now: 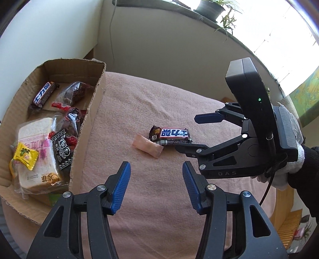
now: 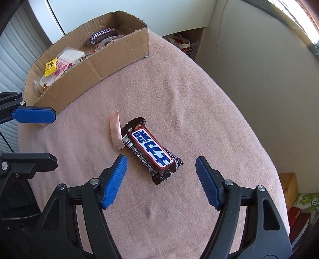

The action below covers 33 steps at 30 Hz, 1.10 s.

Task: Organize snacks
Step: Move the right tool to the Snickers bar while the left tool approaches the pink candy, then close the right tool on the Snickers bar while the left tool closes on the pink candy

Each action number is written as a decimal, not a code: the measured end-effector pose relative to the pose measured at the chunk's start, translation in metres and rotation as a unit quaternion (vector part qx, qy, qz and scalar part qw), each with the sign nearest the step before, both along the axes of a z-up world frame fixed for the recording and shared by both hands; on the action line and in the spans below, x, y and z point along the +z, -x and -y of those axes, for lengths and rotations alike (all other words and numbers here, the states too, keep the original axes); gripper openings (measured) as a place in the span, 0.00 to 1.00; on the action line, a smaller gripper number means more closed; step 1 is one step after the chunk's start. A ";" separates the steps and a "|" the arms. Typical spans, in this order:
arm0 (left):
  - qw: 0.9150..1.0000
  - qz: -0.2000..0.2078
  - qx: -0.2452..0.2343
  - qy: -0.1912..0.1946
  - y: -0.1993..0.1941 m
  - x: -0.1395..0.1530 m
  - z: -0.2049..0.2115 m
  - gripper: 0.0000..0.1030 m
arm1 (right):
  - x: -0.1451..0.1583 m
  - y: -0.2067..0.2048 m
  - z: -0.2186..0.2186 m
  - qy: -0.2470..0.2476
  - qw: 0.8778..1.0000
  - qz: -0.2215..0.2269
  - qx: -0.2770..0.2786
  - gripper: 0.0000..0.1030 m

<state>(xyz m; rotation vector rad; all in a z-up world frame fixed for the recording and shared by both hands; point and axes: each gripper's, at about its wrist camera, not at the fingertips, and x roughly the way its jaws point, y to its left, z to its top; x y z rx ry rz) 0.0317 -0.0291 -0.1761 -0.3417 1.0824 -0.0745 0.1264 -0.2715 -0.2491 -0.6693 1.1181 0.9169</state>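
Observation:
A brown chocolate bar [image 2: 151, 147] with a blue-and-white label lies on the pink blanket [image 2: 179, 99]. A small pink sachet [image 2: 116, 131] lies right beside it. My right gripper [image 2: 160, 160] hovers open over the bar's near end, and its pads are clear of the wrapper. In the left wrist view the bar [image 1: 171, 134] and sachet [image 1: 148, 146] lie ahead, with the right gripper [image 1: 186, 133] coming in from the right. My left gripper [image 1: 156, 167] is open with nothing between its fingers, short of the sachet. It also shows at the left edge as the left gripper [image 2: 55, 137].
An open cardboard box [image 1: 93, 111] stands at the blanket's left, holding another chocolate bar [image 1: 42, 95], bagged bread [image 1: 37, 151], a yellow candy [image 1: 25, 156] and dark packets. A potted plant [image 1: 209, 8] sits on the sill. A green carton [image 2: 305, 201] lies beyond the blanket's right edge.

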 end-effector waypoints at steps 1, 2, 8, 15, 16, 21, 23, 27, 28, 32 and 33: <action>1.000 -0.001 0.000 0.000 -0.001 -0.002 0.001 0.50 | -0.003 -0.001 -0.001 0.003 1.000 0.003 0.006 0.72; 1.000 -0.003 -0.001 -0.002 -0.003 -0.005 0.003 0.50 | -0.006 -0.001 -0.002 0.005 1.000 0.003 0.011 0.72; 1.000 -0.017 0.002 0.008 -0.013 -0.019 0.010 0.48 | -0.014 -0.006 -0.006 -0.004 1.000 0.003 0.022 0.72; 0.999 -0.038 0.027 0.027 -0.026 -0.037 0.002 0.44 | -0.022 -0.013 -0.005 -0.016 1.000 -0.011 0.024 0.64; 0.998 -0.042 0.030 0.029 -0.028 -0.039 0.001 0.44 | -0.023 -0.014 -0.003 -0.017 1.000 -0.013 0.022 0.61; 0.996 -0.062 0.046 0.043 -0.040 -0.052 0.000 0.44 | -0.024 -0.022 0.014 -0.027 0.999 -0.016 0.004 0.46; 0.995 -0.068 0.047 0.048 -0.044 -0.057 0.001 0.44 | -0.025 -0.026 0.018 -0.029 0.999 -0.018 -0.002 0.45; 0.996 -0.064 0.043 0.039 -0.057 -0.057 0.007 0.44 | -0.025 -0.030 0.025 -0.033 0.999 -0.020 -0.016 0.44; 0.997 -0.064 0.039 0.032 -0.061 -0.058 0.009 0.44 | -0.025 -0.032 0.028 -0.034 0.999 -0.022 -0.019 0.44; 0.998 -0.056 0.024 -0.005 -0.075 -0.057 0.021 0.44 | -0.027 -0.033 0.031 -0.033 0.998 -0.024 -0.037 0.44; 0.998 -0.054 0.017 -0.019 -0.077 -0.058 0.026 0.44 | -0.028 -0.034 0.030 -0.033 0.998 -0.025 -0.042 0.44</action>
